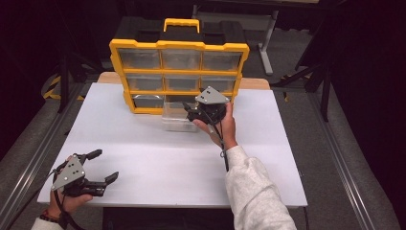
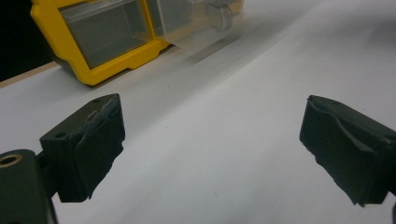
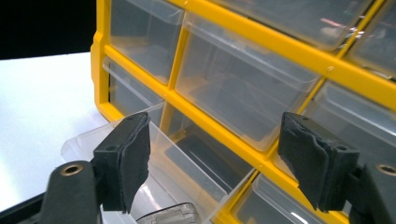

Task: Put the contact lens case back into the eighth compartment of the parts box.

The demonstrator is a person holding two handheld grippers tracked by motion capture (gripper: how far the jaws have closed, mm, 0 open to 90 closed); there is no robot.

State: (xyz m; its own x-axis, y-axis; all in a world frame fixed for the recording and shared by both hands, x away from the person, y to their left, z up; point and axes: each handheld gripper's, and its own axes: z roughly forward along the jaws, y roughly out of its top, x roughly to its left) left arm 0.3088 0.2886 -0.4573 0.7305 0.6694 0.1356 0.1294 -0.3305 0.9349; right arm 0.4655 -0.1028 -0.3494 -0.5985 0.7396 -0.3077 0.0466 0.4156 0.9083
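**Drawer pulled out, right gripper hovering at it, both jaws open**

Left gripper (image 1: 98, 166): near-left corner of the white tabletop (image 1: 143, 158), held low in the person's left hand, jaws spread wide with nothing between them. Well apart from everything else. In the left gripper view the jaws frame bare tabletop, with the organizer (image 2: 93, 44) far off.

Centre: yellow drawer organizer (image 1: 178, 72) stands upright at the far edge, three rows of clear drawers, yellow handle on top. The bottom middle clear drawer (image 1: 177, 117) is drawn out toward the near side, front end over the tabletop, back end in its slot.

Right gripper (image 1: 191, 111): held in the right hand just right of the drawer, above its right front corner. In the right gripper view the jaws stand apart, gripping nothing; the drawer (image 3: 187, 163) lies below and between them. Cannot tell if the left jaw touches the drawer wall.
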